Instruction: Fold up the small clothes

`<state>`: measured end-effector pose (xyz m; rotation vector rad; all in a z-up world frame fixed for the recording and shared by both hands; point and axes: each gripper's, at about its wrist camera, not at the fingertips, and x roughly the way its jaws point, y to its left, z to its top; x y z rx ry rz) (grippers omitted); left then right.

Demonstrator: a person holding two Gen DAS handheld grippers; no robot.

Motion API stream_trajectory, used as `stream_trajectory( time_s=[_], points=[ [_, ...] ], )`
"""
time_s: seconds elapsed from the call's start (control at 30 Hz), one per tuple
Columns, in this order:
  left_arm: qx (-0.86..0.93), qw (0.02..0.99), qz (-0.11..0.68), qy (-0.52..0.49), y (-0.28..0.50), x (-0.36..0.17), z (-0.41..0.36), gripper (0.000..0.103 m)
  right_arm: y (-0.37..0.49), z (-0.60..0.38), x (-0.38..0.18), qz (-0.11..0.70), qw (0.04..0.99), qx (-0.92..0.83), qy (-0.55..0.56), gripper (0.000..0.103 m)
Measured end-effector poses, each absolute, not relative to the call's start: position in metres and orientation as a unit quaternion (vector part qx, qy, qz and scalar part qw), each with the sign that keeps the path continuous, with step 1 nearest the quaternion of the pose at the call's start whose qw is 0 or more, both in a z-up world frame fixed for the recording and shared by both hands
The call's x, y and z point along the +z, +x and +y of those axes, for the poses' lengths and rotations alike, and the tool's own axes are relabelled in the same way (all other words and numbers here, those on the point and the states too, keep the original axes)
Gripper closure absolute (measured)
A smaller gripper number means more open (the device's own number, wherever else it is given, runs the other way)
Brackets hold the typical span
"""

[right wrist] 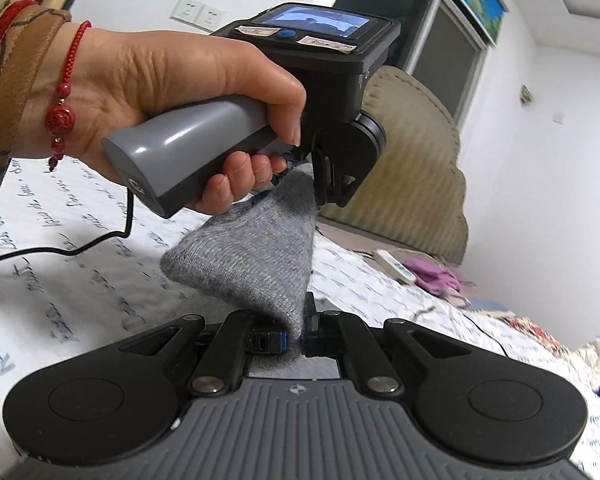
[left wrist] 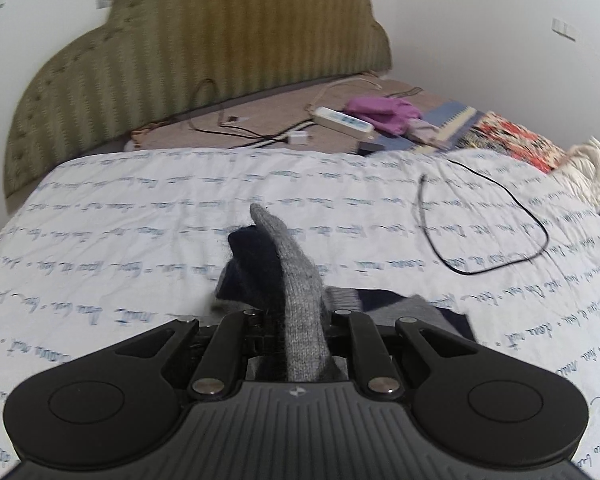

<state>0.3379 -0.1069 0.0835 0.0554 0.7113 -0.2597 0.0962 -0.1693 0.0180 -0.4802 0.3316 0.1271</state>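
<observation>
A small grey knitted garment with dark navy parts (left wrist: 296, 280) is held up off the white bedspread (left wrist: 140, 216). My left gripper (left wrist: 296, 316) is shut on one end of it, which stands up between the jaws. In the right wrist view the grey knit (right wrist: 252, 256) stretches taut between my right gripper (right wrist: 296, 336), shut on its near end, and the left gripper (right wrist: 320, 184), held by a hand above and shut on the far end. More grey and navy cloth (left wrist: 400, 304) lies on the bed just beyond the left gripper.
A black cable (left wrist: 480, 220) loops on the bedspread to the right. Near the green padded headboard (left wrist: 204, 52) lie a white power strip (left wrist: 344, 120), a purple cloth (left wrist: 384, 114) and other clothes (left wrist: 512, 140). A white wall is close on the right.
</observation>
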Motion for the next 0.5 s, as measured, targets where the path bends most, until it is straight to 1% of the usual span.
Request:
stream_trajectory(
  time_s=[0.5],
  points=[
    [-0.149, 0.915, 0.361, 0.096, 0.328, 0.046, -0.201, 0.091, 0.09, -0.235, 0.002, 0.201, 0.965, 0.028, -0.163, 0.096]
  ],
)
